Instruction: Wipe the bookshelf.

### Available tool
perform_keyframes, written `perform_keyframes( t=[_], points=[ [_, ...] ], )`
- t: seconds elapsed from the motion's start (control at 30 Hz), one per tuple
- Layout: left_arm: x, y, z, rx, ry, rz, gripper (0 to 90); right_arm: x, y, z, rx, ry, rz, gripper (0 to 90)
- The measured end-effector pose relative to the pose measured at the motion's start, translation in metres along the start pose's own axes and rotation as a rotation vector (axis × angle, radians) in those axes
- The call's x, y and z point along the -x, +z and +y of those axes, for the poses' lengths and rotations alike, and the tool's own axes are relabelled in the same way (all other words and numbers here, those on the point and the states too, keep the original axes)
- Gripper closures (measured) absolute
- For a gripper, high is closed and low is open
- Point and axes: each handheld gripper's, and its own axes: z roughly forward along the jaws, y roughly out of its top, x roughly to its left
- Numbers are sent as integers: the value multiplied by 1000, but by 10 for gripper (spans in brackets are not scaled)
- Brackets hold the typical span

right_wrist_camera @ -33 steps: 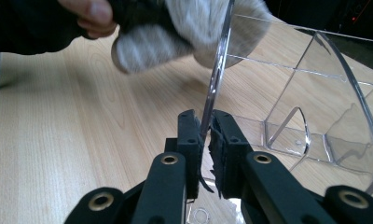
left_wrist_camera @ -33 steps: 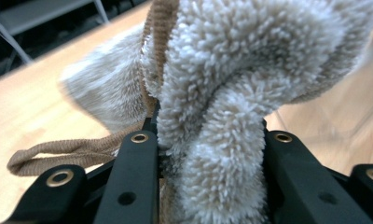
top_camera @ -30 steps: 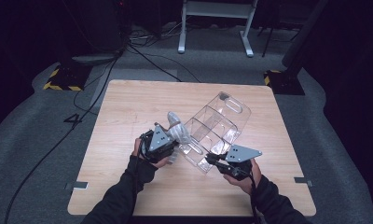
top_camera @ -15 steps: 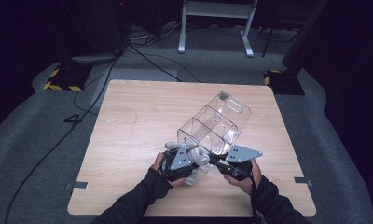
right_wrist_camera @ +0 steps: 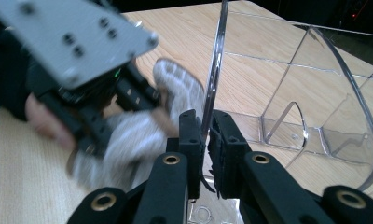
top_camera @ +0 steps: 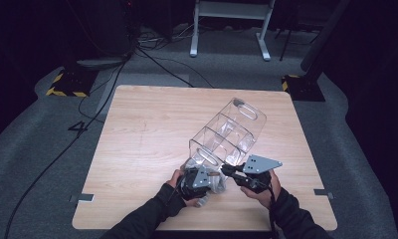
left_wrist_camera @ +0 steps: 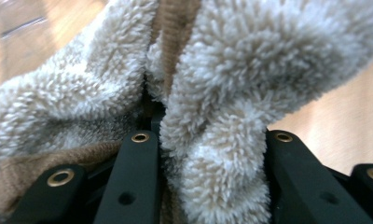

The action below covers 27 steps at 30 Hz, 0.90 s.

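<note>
Sleeves: dark, long, on both forearms | left gripper [top_camera: 207, 175]: black body, grey three-cornered plate with dark screws | right gripper [top_camera: 228, 171]: black, same grey plate on top, dark cable trailing along the sleeve | jaws: black, flat, brass-ringed rivet holes, ribbed inner pads
</note>
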Motion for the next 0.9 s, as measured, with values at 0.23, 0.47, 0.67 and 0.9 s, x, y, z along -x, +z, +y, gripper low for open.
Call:
perform_keyframes(
  t=[0.23, 0.47, 0.67, 0.9],
  points=[
    [-39, -22, -13, 1, -113, 114, 684, -1, -2, -1, 0, -1, 4, 840],
    [-60, -58, -8, 147, -208, 184, 683, -3, -3, -1, -4, 2, 6, 839],
    [-53, -70, 13, 227, -192, 231, 682, -3, -3, 1, -13, -4, 12, 831],
    [-17, -74, 40, 307, -60, 147, 681, -3, -3, 1, -14, -2, 11, 828]
  ],
)
